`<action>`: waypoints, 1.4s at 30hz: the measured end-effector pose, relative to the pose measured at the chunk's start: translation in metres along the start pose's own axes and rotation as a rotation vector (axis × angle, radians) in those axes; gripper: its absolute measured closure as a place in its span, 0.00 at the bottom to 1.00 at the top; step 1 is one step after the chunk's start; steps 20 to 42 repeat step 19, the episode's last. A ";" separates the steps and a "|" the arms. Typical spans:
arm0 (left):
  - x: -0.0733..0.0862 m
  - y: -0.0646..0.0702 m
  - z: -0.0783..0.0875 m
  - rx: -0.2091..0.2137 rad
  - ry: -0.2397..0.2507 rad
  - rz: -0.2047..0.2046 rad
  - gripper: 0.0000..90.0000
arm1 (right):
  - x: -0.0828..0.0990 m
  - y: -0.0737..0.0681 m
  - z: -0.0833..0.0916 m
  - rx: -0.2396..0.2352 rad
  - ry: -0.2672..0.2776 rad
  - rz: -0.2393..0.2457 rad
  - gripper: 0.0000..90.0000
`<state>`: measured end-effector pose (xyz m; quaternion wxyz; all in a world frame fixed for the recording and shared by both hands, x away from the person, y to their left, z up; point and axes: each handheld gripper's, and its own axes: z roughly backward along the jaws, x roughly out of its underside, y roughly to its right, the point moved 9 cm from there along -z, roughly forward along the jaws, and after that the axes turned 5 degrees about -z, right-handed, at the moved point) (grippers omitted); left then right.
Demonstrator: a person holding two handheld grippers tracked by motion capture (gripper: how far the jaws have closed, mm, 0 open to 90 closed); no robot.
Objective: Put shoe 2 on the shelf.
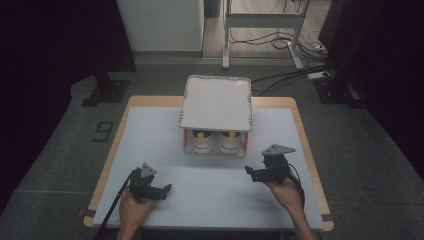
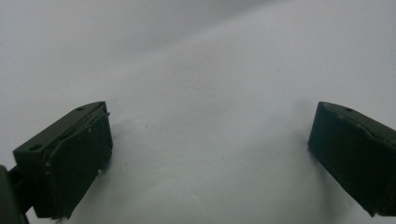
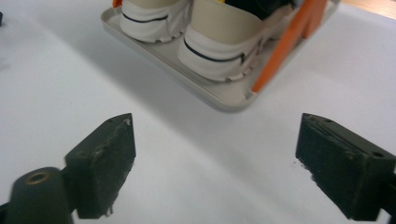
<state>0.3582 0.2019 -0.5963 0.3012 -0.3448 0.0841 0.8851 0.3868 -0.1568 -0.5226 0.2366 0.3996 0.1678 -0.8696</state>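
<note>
My right claw (image 1: 256,171) is spread wide and grips nothing; it hovers low over the white worktop (image 1: 150,145), aimed at the near right corner of the rack (image 3: 224,100). My left claw (image 1: 161,190) is spread too, holding nothing, with bare worktop between its jaws. The shoes (image 1: 216,141) stand as a pair on the rack's lower tray, heels toward me, under the white top tray (image 1: 216,102). The right shoe (image 3: 224,51) sits just inside the orange post (image 3: 285,44). I judge this the approach: nothing is gripped yet. Next I would ease the right claw forward and level to straddle a heel without catching the post or tray lip. I can read no brand or writing on the shoes; on the floor left of the worktop a mark reads like "9" (image 1: 103,131).
</note>
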 end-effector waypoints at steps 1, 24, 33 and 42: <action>0.000 0.000 0.000 0.000 0.000 0.000 0.00 | 0.003 0.002 0.002 0.007 -0.001 0.000 0.08; 0.000 0.000 0.000 0.000 -0.001 -0.001 0.00 | 0.094 0.059 0.004 0.148 -0.070 -0.112 0.00; 0.000 0.000 0.000 0.000 -0.001 -0.001 0.00 | 0.094 0.059 0.004 0.148 -0.070 -0.112 0.00; 0.000 0.000 0.000 0.000 -0.001 -0.001 0.00 | 0.094 0.059 0.004 0.148 -0.070 -0.112 0.00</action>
